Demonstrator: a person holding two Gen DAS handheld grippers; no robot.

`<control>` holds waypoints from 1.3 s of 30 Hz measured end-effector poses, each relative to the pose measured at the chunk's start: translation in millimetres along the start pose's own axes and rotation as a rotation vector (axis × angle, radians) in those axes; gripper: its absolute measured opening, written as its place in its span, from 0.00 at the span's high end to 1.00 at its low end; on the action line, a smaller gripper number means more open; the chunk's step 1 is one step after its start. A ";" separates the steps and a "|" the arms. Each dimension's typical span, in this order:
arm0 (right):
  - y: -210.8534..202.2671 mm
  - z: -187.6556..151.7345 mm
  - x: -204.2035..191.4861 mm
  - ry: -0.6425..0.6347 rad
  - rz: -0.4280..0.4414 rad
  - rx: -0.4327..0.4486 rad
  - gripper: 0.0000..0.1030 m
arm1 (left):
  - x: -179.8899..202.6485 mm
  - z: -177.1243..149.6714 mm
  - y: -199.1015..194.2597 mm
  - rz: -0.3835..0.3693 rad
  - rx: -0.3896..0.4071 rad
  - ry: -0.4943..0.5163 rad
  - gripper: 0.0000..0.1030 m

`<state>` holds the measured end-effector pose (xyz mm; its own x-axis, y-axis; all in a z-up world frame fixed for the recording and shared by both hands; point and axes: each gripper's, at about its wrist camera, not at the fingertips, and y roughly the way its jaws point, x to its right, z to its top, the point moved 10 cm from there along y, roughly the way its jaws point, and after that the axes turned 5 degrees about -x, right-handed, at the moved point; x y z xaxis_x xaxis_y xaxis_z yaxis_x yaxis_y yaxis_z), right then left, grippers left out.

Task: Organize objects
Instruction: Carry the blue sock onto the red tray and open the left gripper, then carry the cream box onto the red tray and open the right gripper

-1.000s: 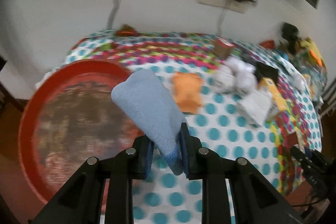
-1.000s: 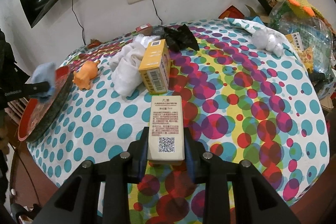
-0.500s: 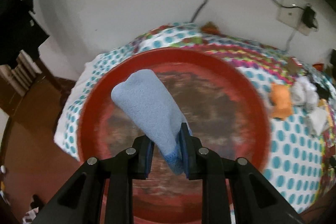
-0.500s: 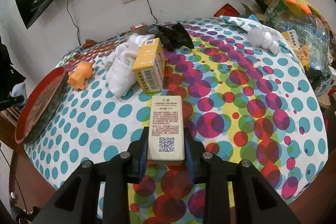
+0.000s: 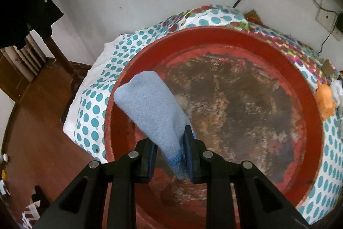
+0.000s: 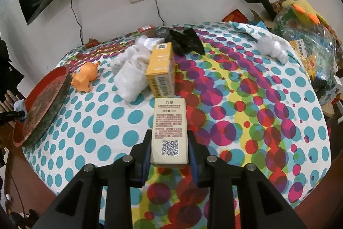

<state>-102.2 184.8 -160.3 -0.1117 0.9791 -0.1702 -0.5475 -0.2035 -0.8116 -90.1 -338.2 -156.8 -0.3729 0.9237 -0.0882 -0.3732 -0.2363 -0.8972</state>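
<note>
A light blue sock (image 5: 150, 108) is pinched by its cuff in my left gripper (image 5: 171, 156), which is shut on it. The sock hangs over the near left part of a round red tray (image 5: 300, 83) with a worn brown bottom. From the right wrist view the same red tray (image 6: 42, 104) sits at the table's left edge, with the blue sock (image 6: 20, 105) peeking behind its rim. My right gripper (image 6: 169, 153) is shut on a beige box (image 6: 170, 128) with a QR code, held above the dotted tablecloth (image 6: 246, 113).
On the cloth lie an orange pig toy (image 6: 85, 76), a white sock bundle (image 6: 133, 72), a yellow box (image 6: 161, 70), a black crumpled item (image 6: 184, 42) and a white wad (image 6: 272, 46). Cluttered bags (image 6: 304, 35) crowd the right. A wooden floor (image 5: 36, 104) lies left of the table.
My left gripper carried the blue sock leftward from over the dotted cloth to above the red tray, which now fills its view. The right gripper and its box stayed put.
</note>
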 end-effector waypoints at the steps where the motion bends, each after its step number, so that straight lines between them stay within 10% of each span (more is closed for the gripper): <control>1: 0.3 0.6 -3.7 -0.006 0.002 -0.001 0.71 | -1.3 -1.3 2.5 0.000 -0.006 0.003 0.79; 18: 8.0 13.6 -82.2 -0.143 0.040 -0.013 0.71 | -15.7 -11.0 16.5 0.023 -0.023 0.046 0.74; 39: 25.0 39.2 -237.2 -0.393 0.160 -0.022 0.71 | -19.8 -15.0 -30.9 -0.058 0.088 0.006 0.28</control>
<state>-121.9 -52.4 -118.3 -0.5040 0.8606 -0.0727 -0.4800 -0.3491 -0.8048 -58.4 -344.6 -133.8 -0.3438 0.9382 -0.0402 -0.4674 -0.2082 -0.8592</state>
